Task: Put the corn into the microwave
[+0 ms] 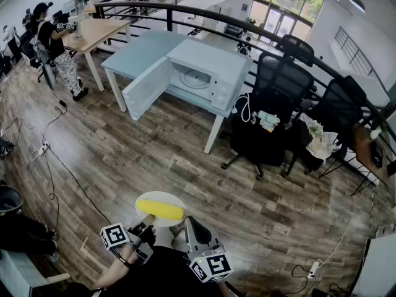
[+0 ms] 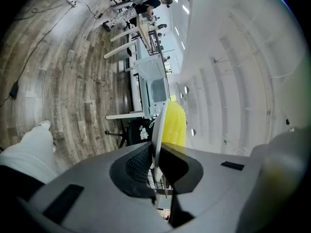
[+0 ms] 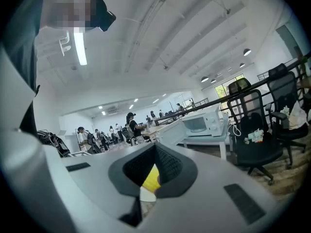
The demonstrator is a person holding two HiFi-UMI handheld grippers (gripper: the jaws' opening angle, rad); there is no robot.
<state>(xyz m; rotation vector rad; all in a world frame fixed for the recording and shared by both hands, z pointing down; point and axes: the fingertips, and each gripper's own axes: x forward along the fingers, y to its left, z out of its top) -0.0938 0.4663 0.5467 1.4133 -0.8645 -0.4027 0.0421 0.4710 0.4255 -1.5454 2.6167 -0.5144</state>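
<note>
On the left jaws' pinched plate [image 1: 162, 197] lies corn [image 1: 159, 211].

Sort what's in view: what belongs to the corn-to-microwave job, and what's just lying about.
Job: corn, white plate under it, left gripper shut on that plate, open microwave.
Lying about: office chairs, power strip, wooden desk.

Yellow corn [image 1: 160, 210] on plate [image 1: 150, 197], microwave [image 1: 199, 78] open

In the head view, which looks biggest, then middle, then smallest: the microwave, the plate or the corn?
1. microwave, biggest even though it is farthest away
2. plate
3. corn, nearly as long as the plate but much thinner
</note>
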